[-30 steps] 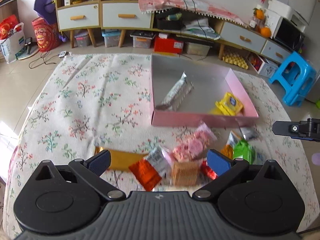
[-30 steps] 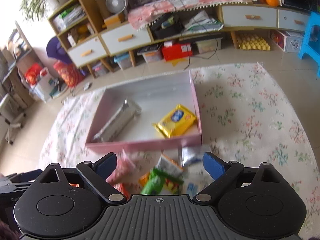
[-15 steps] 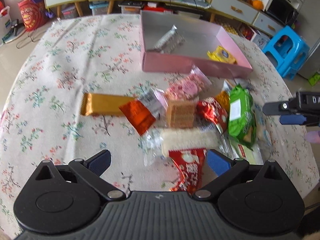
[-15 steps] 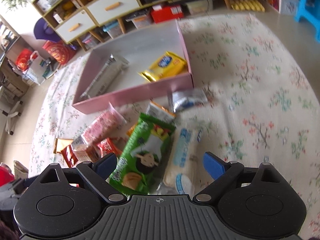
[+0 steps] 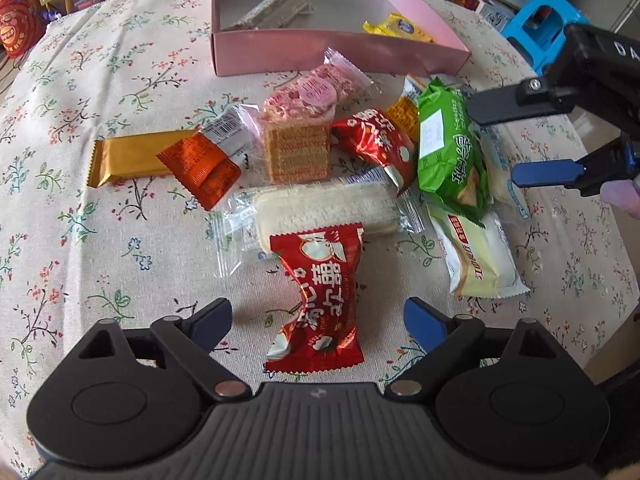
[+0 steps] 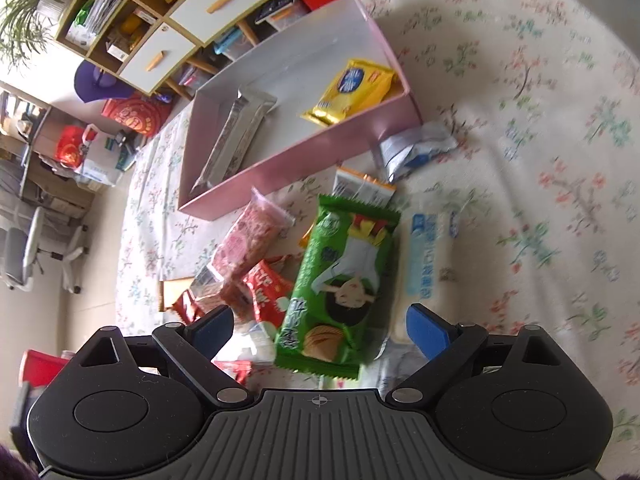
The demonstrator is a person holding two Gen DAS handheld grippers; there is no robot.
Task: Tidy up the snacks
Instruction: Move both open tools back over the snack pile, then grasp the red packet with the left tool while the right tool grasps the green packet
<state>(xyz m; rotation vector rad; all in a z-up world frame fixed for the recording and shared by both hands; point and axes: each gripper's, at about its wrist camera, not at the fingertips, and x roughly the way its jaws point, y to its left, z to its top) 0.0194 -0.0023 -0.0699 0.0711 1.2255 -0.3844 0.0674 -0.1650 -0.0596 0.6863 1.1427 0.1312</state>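
Note:
A heap of wrapped snacks lies on the flowered tablecloth in front of a pink box [image 5: 340,52] [image 6: 300,152]. Inside the box are a silver packet [image 5: 272,4] [image 6: 236,132] and a yellow packet [image 5: 400,28] [image 6: 356,88]. My left gripper [image 5: 318,316] points down over a red packet [image 5: 320,280]. Its jaws are closing, the packet lies between them, and the pads are clear of it. My right gripper [image 6: 318,324] [image 5: 504,140] is open above a green packet [image 6: 344,284] [image 5: 448,148], its pads well apart from the wrapper.
Around the red packet lie a white roll [image 5: 324,208], a wafer pack [image 5: 298,152], a pink pack [image 5: 312,92], an orange pack [image 5: 200,168], a gold bar [image 5: 128,160] and a cream pack [image 5: 480,260]. A blue stool [image 5: 540,32] stands beyond the table's right edge.
Both grippers have tipped downward and come closer to the snack heap. The red packet now sits between the left jaws, which have narrowed slightly; the green packet sits between the right jaws.

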